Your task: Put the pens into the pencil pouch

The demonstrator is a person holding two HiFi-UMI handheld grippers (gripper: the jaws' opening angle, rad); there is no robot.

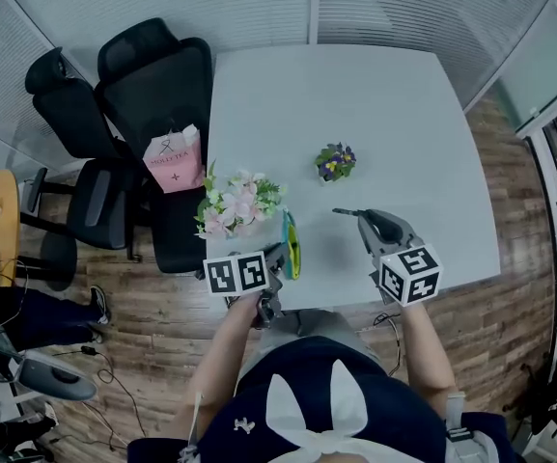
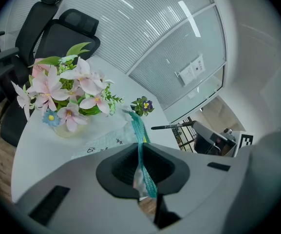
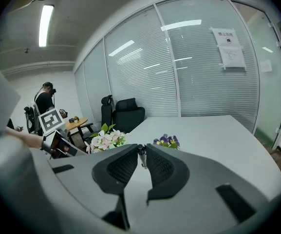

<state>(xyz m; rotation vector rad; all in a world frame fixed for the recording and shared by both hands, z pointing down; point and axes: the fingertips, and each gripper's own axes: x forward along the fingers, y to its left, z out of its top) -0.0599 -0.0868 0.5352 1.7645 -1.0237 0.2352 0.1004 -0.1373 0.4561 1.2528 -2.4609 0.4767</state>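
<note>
Head view: clamping pencil pouch (image 1: 292, 246) edge in left gripper (image 1: 276, 257) to steady it, pinching black pen (image 1: 344, 211) in right gripper (image 1: 363, 219), tip ahead toward pouch for insertion.

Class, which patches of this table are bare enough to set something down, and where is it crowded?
Bare: the far half of the table, beyond the purple flowers, and the strip from those flowers to the right edge. Crowded: the near edge, where the pink bouquet, the pouch in the left gripper and the pen in the right gripper bunch up.
</note>
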